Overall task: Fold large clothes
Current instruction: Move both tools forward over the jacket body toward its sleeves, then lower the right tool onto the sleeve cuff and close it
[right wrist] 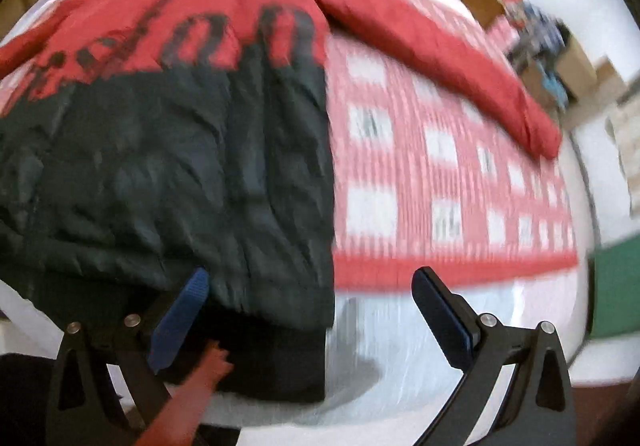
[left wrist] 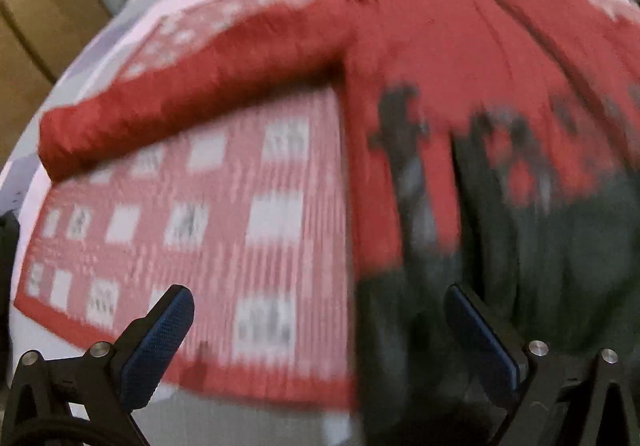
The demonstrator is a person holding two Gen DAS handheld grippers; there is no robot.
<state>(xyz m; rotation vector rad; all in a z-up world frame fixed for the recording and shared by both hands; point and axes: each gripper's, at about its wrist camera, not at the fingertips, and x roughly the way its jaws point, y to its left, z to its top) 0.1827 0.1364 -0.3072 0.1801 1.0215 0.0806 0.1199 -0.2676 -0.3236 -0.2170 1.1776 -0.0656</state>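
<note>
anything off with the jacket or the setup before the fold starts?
Nothing stands out. The red and black jacket lies spread flat on the checked cloth, both sleeves out to the sides. Left gripper and right gripper are open. Both views are motion-blurred.

Bright, even light; heavy motion blur and curved fisheye edges throughout.

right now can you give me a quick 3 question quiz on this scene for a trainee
1. True or false: the jacket lies spread with both sleeves out to the sides.
2. The jacket's lower half is: A red, B dark, C white.
3. Fill in: the left hand-held gripper and the right hand-held gripper are both ____.

Key: 1 true; 2 B; 3 open. The left sleeve and right sleeve rest on the checked cloth.
</note>
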